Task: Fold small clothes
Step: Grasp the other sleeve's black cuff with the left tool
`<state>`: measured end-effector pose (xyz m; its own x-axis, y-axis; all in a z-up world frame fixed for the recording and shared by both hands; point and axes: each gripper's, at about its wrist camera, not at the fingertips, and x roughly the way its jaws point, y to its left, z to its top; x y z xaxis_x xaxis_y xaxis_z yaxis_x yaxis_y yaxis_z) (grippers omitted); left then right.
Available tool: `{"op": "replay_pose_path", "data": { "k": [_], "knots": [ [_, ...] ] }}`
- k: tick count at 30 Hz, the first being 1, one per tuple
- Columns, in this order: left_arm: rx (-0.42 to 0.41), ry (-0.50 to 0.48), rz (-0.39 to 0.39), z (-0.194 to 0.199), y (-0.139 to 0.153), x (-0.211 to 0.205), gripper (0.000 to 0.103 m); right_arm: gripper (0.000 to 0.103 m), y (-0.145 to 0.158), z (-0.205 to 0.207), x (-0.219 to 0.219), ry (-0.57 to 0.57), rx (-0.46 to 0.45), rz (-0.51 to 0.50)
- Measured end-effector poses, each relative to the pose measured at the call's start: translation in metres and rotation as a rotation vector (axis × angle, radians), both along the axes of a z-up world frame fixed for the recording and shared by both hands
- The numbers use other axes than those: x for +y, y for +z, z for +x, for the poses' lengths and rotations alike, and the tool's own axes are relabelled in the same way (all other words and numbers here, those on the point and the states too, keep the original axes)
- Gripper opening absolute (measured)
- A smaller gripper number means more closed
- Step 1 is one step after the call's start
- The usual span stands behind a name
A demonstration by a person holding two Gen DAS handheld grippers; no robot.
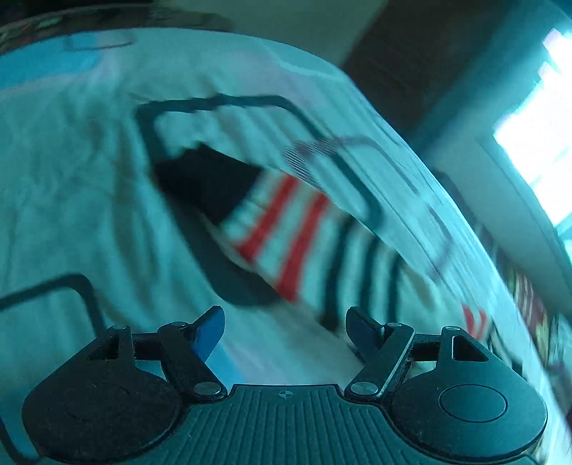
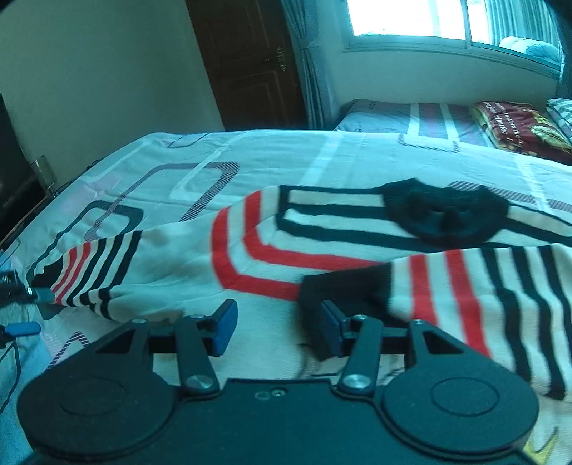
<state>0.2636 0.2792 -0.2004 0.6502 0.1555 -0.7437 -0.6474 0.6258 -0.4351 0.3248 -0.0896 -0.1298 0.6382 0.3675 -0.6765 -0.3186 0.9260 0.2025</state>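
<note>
A white knit sweater (image 2: 178,257) with red and black stripes lies spread on the bed, its black collar (image 2: 443,214) at the far right. One sleeve is folded across the body, and its black cuff (image 2: 343,286) lies against the right finger of my right gripper (image 2: 277,329). That gripper is open and its blue pads press on nothing. The other sleeve end (image 2: 75,279) reaches the far left, next to my left gripper (image 2: 30,310). In the blurred left wrist view my left gripper (image 1: 286,322) stands open and empty, just short of a striped sleeve (image 1: 286,236) with a black cuff (image 1: 207,182).
The patterned bedsheet (image 2: 286,161) covers the bed. A second bed with a red blanket (image 2: 514,125) stands at the back right under a bright window (image 2: 407,18). A dark wooden door (image 2: 250,64) is behind, and the bed's left edge (image 2: 53,193) drops toward dark furniture.
</note>
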Motion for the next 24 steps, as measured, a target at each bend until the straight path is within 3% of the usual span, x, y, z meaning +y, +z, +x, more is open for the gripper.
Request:
{"op": "replay_pose_path", "data": {
  "k": [1, 3, 5, 15, 16, 17, 18, 20, 24],
  "knots": [
    [-0.005, 0.018, -0.018, 0.000, -0.004, 0.011, 0.071, 0.051, -0.002, 0.001, 0.004, 0.000, 0.004, -0.001],
    [-0.008, 0.028, -0.063, 0.004, -0.014, 0.026, 0.043, 0.051, -0.006, 0.002, 0.012, -0.003, 0.010, -0.007],
    [-0.032, 0.047, -0.096, 0.006, -0.023, 0.036, 0.038, 0.051, -0.008, 0.004, 0.018, -0.007, 0.015, -0.013],
    [-0.129, 0.050, -0.129, 0.035, -0.028, 0.054, 0.037, 0.052, -0.020, 0.015, 0.047, -0.015, 0.021, -0.034],
    [-0.132, 0.056, -0.127, 0.036, -0.028, 0.055, 0.031, 0.052, -0.021, 0.015, 0.049, -0.018, 0.019, -0.037],
    [-0.119, 0.063, -0.123, 0.039, -0.029, 0.055, 0.011, 0.052, -0.021, 0.016, 0.050, -0.020, 0.017, -0.041],
    [-0.109, 0.074, -0.132, 0.041, -0.031, 0.057, 0.006, 0.052, -0.021, 0.017, 0.052, -0.022, 0.015, -0.044],
    [-0.115, 0.089, -0.145, 0.042, -0.031, 0.058, 0.006, 0.052, -0.020, 0.017, 0.053, -0.027, 0.008, -0.053],
    [-0.160, 0.033, -0.052, 0.044, -0.008, 0.042, 0.006, 0.053, -0.024, 0.017, 0.056, -0.035, 0.008, -0.102]
  ]
}}
